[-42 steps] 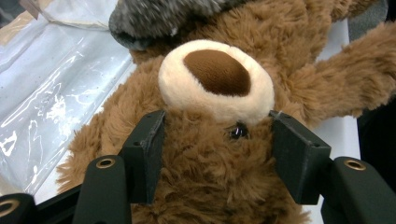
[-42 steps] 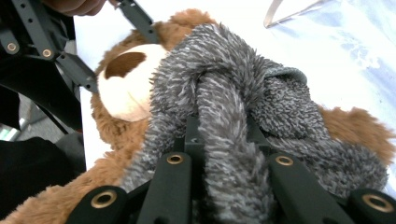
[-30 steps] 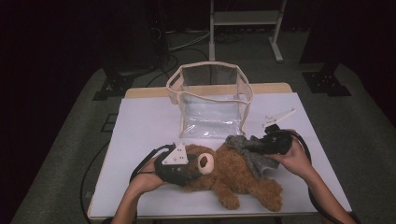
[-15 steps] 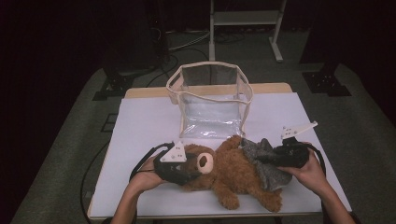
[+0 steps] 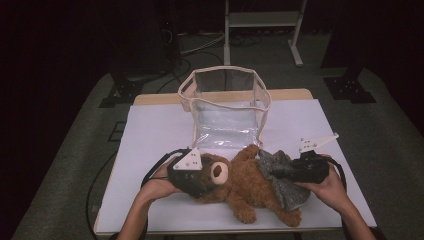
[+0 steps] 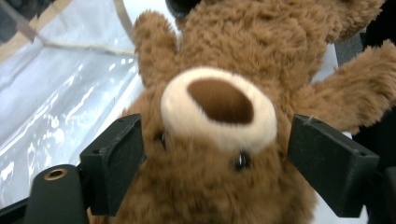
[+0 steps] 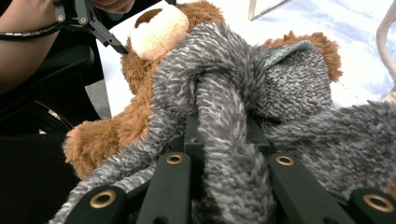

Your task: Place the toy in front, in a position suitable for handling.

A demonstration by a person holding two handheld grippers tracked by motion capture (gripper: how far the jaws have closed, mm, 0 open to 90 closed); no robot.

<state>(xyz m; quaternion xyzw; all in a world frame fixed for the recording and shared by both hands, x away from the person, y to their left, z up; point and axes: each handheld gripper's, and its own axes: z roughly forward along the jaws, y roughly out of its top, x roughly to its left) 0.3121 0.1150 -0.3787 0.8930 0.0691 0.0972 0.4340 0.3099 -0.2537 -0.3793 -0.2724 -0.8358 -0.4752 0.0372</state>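
A brown teddy bear (image 5: 245,187) lies on its back on the white table (image 5: 155,135), head to the left. My left gripper (image 5: 202,182) sits at the head. Its jaws have just been opening and stand apart on either side of the bear's face (image 6: 219,107), not pressing it. My right gripper (image 5: 282,172) is at the bear's right side, shut on a grey fuzzy garment (image 5: 287,182). In the right gripper view a bunched fold of the garment (image 7: 224,79) is pinched between the jaws (image 7: 219,140), draped over the bear (image 7: 140,65).
A clear plastic bag (image 5: 227,75) with cream trim stands open behind the bear at the table's middle back; its wall (image 6: 56,93) shows beside the bear's head. Bare white tabletop lies left and right of it. The floor around is dark, with stands and cables.
My right gripper has moved right and nearer with the grey garment, drawing it toward the bear's legs. The left hand stayed at the bear's head.
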